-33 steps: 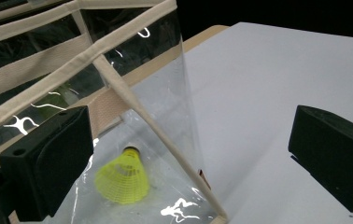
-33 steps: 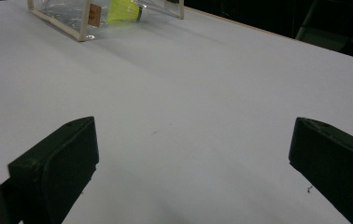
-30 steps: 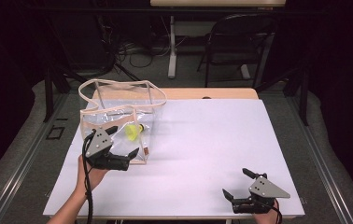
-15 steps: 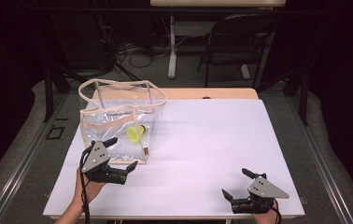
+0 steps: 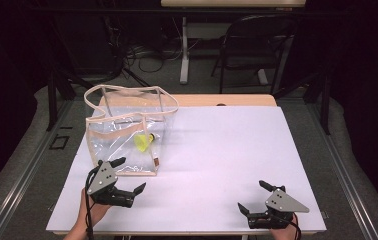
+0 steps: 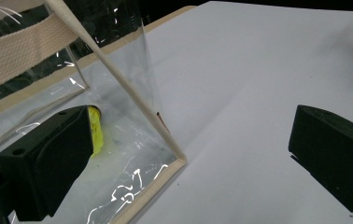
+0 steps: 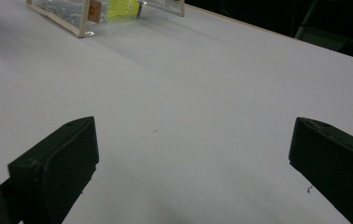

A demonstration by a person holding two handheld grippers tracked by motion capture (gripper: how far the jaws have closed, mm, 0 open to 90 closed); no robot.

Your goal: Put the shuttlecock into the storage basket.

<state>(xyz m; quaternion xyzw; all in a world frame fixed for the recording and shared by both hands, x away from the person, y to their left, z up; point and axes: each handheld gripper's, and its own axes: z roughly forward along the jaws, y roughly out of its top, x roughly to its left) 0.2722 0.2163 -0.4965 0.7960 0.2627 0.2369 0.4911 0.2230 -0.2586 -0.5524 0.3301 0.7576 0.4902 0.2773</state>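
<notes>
Glossy clear plastic bag (image 5: 127,132) with woven cloth trim, matt white tabletop (image 5: 217,165), matt black tongs (image 5: 128,176)

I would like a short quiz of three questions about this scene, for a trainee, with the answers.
1. True or false: the left tool grips the clear bag.
2. What lies inside the bag? A) a yellow shuttlecock B) a red ball C) a spoon
3. Fill in: the right tool hovers with jaws ____ over the white table.

Key: 1 false, its jaws stand open beside the bag; 2 A; 3 open.
</notes>
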